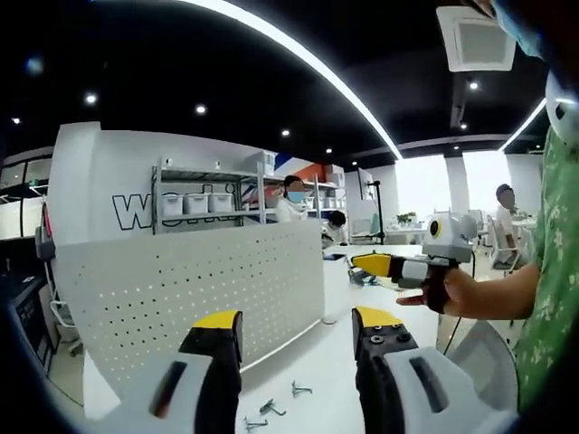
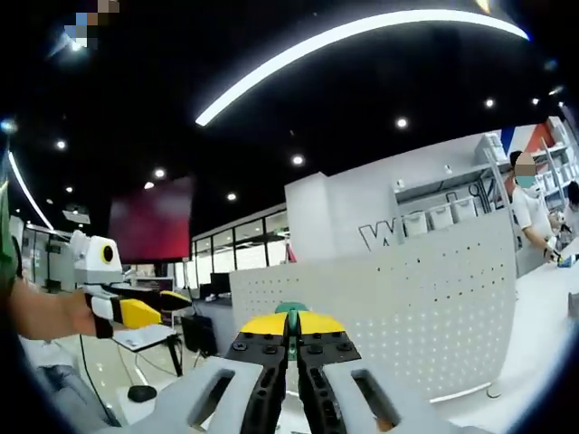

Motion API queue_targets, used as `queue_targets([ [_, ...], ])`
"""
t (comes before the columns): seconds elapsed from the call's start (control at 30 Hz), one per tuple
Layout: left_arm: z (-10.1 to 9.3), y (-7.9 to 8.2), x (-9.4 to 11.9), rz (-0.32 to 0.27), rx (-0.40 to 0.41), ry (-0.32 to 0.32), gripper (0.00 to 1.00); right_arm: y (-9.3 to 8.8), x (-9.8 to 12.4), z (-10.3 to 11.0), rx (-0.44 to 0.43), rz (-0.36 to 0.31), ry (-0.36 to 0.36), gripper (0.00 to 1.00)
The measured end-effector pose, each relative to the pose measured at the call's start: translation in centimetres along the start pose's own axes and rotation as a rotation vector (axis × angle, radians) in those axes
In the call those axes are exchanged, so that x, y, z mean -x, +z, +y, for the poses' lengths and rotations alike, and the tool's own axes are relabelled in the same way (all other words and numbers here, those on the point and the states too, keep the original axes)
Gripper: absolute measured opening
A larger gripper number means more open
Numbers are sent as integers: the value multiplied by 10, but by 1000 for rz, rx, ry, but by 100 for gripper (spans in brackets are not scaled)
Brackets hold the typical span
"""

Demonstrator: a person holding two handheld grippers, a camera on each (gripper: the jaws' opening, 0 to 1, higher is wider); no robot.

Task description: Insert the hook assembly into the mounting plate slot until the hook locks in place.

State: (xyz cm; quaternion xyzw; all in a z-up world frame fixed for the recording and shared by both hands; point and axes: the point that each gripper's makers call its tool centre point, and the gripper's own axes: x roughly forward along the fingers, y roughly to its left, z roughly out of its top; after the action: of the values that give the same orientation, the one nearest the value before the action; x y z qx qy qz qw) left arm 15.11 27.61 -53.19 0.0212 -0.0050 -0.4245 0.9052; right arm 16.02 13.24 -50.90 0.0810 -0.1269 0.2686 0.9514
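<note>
The white perforated mounting plate (image 1: 190,289) stands upright on the white table (image 1: 317,362), just beyond my left gripper (image 1: 298,320), which is open with nothing between its yellow-tipped jaws. Several small metal hooks (image 1: 271,407) lie on the table between those jaws. My right gripper (image 1: 371,264) hovers to the right, held by a gloved hand (image 1: 443,289). In the right gripper view that gripper (image 2: 291,324) is shut, raised in front of the plate (image 2: 407,298); a small green bit (image 2: 291,309) peeks between its tips, and I cannot tell what it is. The left gripper (image 2: 158,306) shows at the left.
Behind the plate stand a white wall with lettering (image 1: 136,208) and shelves with white bins (image 1: 194,201). People (image 1: 294,199) work at tables farther back. A person's green sleeve (image 1: 552,271) is at the right edge. An office chair base (image 2: 140,393) sits on the floor.
</note>
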Motion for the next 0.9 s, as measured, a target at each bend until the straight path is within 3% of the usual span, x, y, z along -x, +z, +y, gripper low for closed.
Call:
queue_targets([
  [0.47,-22,12,-32,-32,-4,-78,48,22,-1,10,17,-27,15,1],
  [0.9,-57,12,-76,-63,83,-166,42,29,1,11,18,-39,0,1],
])
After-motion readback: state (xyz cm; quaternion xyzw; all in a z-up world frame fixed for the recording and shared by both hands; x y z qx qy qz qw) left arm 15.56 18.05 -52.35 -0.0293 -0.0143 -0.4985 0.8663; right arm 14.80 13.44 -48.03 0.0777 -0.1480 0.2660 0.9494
